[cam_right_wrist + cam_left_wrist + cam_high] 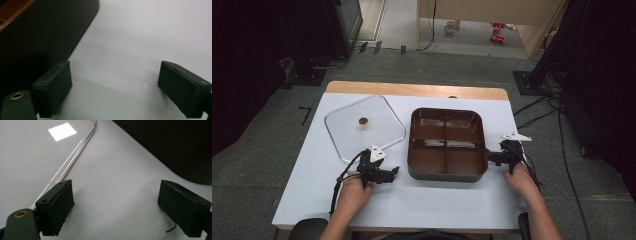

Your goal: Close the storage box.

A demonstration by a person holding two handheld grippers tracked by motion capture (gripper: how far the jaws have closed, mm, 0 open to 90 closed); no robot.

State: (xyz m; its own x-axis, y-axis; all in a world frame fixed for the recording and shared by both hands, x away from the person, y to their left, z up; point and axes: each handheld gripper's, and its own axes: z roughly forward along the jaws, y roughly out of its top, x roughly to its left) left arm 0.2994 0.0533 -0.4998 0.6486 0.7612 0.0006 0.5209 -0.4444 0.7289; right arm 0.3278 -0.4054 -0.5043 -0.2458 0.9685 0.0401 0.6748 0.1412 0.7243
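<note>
Surface: white table top (422, 200) with a wooden strip at the far edge, on grey carpet floor; dark equipment stands at both sides.
Container: brown four-compartment lunch box (447, 144), empty, open, at the middle of the table.
Lid: clear square lid (364, 127) with a small brown knob, lying flat just left of the container, not touching it.
Left gripper (393, 172): low over the table between lid corner and container; jaws apart, holding nothing. In the left gripper view the lid rim (72, 160) passes beside one pad.
Right gripper (488, 157): at the right wall of the container; jaws apart, empty.
Step, as I judge: about to take the lid and cover the box.
Risk: the thin lid lies flat, so a pad can slide over the rim and push the lid away; if the right gripper presses carelessly, the box can shift and the lid sits crooked.
</note>
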